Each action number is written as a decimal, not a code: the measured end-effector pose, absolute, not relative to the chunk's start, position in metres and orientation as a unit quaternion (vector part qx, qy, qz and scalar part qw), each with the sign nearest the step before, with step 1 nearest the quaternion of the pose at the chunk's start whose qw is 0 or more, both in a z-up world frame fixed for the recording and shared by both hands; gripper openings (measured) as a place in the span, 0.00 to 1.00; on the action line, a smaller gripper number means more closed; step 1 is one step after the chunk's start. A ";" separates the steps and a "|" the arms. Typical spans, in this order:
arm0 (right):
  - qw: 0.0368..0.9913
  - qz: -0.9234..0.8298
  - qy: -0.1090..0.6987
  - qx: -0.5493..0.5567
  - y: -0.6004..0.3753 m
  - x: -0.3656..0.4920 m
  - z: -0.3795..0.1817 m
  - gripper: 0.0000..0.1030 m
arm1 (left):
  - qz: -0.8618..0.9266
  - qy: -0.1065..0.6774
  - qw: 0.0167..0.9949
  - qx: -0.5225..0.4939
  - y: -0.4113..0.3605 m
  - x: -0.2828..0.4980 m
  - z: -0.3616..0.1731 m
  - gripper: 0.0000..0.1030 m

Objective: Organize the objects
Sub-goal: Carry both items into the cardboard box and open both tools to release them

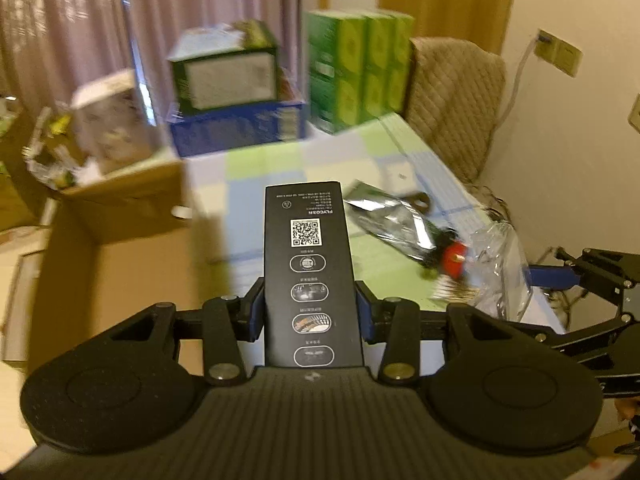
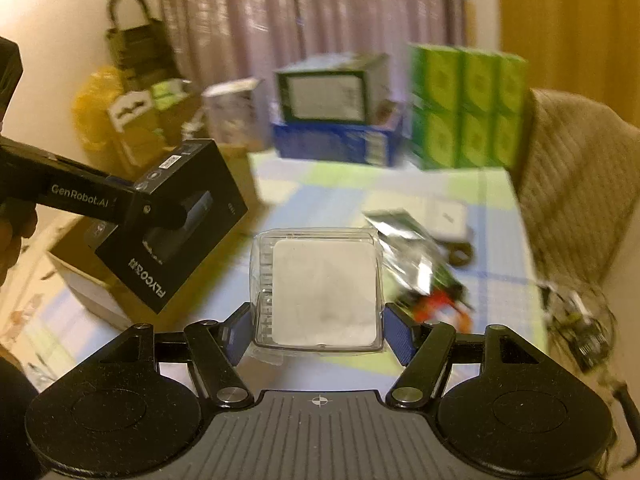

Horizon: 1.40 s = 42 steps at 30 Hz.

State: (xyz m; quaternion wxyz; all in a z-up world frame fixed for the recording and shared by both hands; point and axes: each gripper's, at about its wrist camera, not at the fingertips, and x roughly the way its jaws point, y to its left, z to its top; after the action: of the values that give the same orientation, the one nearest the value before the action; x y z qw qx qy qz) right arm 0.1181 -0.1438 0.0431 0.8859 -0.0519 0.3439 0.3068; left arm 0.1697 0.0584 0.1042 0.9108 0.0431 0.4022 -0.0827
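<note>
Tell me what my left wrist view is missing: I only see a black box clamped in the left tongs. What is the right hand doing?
Observer: The right tongs are shut on a clear plastic case with a white insert, held above the table.
Operator: Can you read the front of my black box?
Observer: Yes. In the right wrist view the black box shows a dark product picture and "FLYCO" lettering on its front.
Operator: Anything left of the table that I can't see?
Observer: A dark basket with a handle stands against the wall, above a yellow bag.
</note>
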 end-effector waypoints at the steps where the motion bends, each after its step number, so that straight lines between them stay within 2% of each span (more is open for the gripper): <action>1: 0.884 0.317 0.341 -0.051 -0.131 0.118 0.048 0.63 | -0.073 0.401 0.912 0.045 0.071 0.168 0.111 0.38; 8: 0.861 0.383 0.330 -0.062 -0.033 0.119 0.062 0.63 | -0.011 0.399 0.915 0.059 0.153 0.161 0.137 0.38; 18: 0.832 0.418 0.352 -0.094 0.059 0.128 0.030 0.63 | 0.018 0.419 0.908 0.022 0.229 0.165 0.104 0.38; 23: 0.829 0.415 0.361 -0.100 0.074 0.134 0.017 0.63 | 0.024 0.422 0.906 0.010 0.244 0.173 0.089 0.40; 25: 0.829 0.414 0.362 -0.103 0.076 0.136 0.014 0.63 | 0.031 0.418 0.908 0.005 0.251 0.172 0.087 0.46; 40: 0.834 0.402 0.362 -0.114 0.093 0.136 0.007 0.63 | 0.045 0.395 0.917 -0.025 0.280 0.150 0.093 0.49; 42: 0.837 0.400 0.357 -0.108 0.092 0.137 0.007 0.71 | 0.047 0.392 0.918 -0.027 0.281 0.147 0.094 0.52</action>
State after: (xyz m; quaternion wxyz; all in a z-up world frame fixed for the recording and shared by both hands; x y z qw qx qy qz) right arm 0.1367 0.0924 0.0074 0.8372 -0.1083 0.3569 0.4000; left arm 0.1470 0.2809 0.0938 0.9184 -0.0274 0.3919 0.0466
